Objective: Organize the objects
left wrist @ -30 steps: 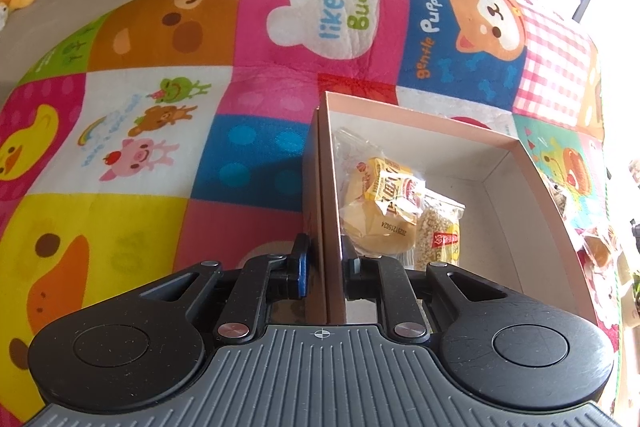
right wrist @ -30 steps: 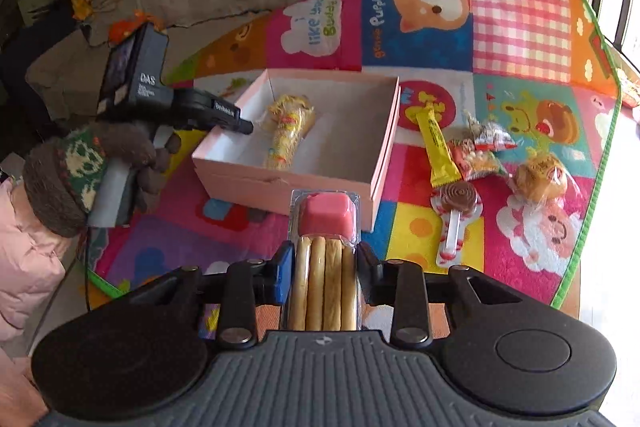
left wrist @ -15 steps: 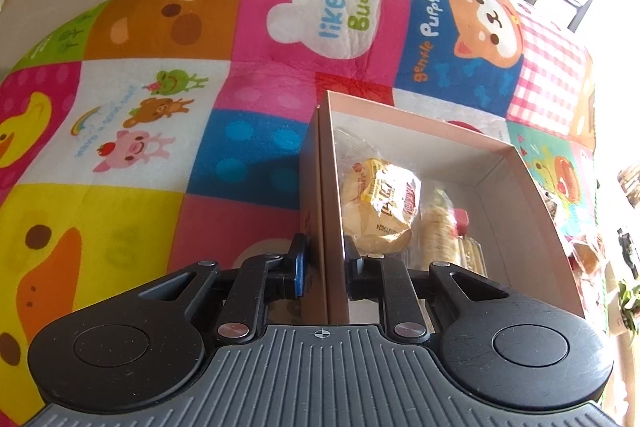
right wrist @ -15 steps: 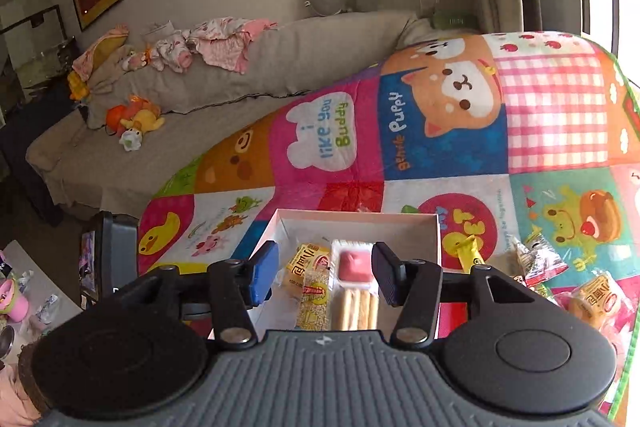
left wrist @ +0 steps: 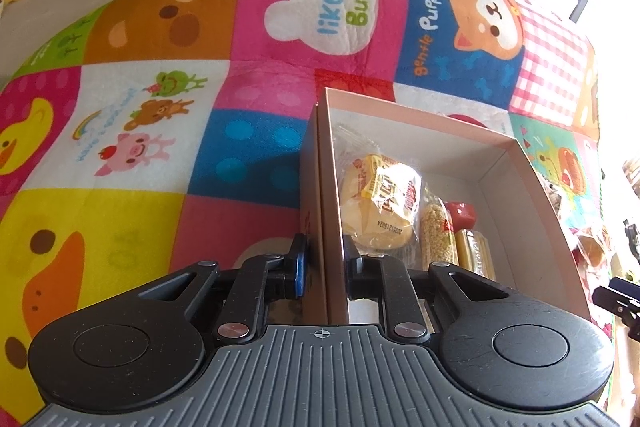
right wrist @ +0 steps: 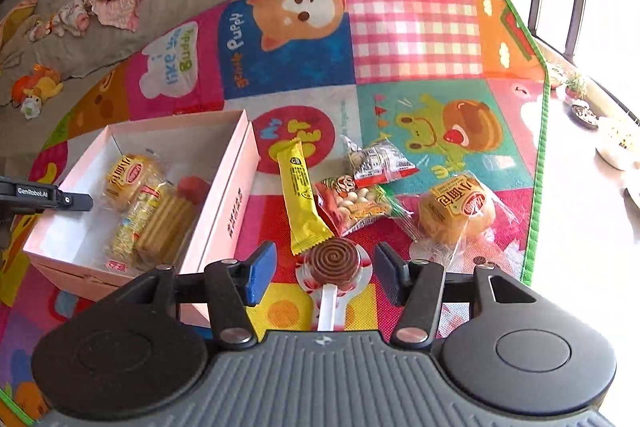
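Observation:
My left gripper (left wrist: 322,259) is shut on the near left wall of the pink box (left wrist: 532,187); its tip shows in the right wrist view (right wrist: 76,202). The box (right wrist: 230,203) holds a wrapped bun (right wrist: 124,177), a grain bar (right wrist: 136,223) and a biscuit-stick pack with a red cup (right wrist: 168,223). My right gripper (right wrist: 324,273) is open and empty, above a spiral lollipop (right wrist: 334,263) on the mat. Beside the lollipop lie a yellow bar (right wrist: 300,199), a peanut bag (right wrist: 356,205), a striped packet (right wrist: 376,161) and a second bun (right wrist: 460,209).
A patchwork cartoon play mat (right wrist: 412,27) covers the floor. A sofa with clothes (right wrist: 116,3) and a plush toy (right wrist: 36,87) stands at the back. Plant pots (right wrist: 616,143) sit on bare floor right of the mat's green edge.
My right gripper let go of the biscuit-stick pack in the box, opened, and swung right over the loose snacks. My left gripper kept its hold on the box wall.

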A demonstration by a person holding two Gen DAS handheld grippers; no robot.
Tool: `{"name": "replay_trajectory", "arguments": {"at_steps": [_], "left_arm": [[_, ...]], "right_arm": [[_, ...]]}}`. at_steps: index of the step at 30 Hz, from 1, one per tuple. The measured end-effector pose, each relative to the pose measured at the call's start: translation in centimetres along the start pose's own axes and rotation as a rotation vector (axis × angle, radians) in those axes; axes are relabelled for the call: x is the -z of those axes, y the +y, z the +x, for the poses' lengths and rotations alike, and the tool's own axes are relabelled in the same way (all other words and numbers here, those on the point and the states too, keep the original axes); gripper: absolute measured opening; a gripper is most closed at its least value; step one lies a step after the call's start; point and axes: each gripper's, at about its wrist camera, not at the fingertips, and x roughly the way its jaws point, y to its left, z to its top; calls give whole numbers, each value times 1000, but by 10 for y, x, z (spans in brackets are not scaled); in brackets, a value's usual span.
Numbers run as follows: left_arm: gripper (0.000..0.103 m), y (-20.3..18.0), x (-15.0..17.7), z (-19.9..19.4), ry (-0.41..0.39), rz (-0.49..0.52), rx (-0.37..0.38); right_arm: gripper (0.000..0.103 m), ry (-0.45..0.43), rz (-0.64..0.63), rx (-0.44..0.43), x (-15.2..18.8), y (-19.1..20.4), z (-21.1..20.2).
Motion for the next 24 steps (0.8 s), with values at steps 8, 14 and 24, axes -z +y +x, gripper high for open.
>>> {"name": "replay_trajectory", "arguments": {"at_steps": [8,14,24], "left_arm": [[19,-1,0,-1,11,-7,-7],[19,-1,0,-1,14,-11,-10],[20,0,0,-1,8,-8,-6]], "right_arm": [[42,14,33,-76,-22,1,55],[29,27,25,-90,-41,16,92],[18,74,118,-67,10,-11,39]]}}
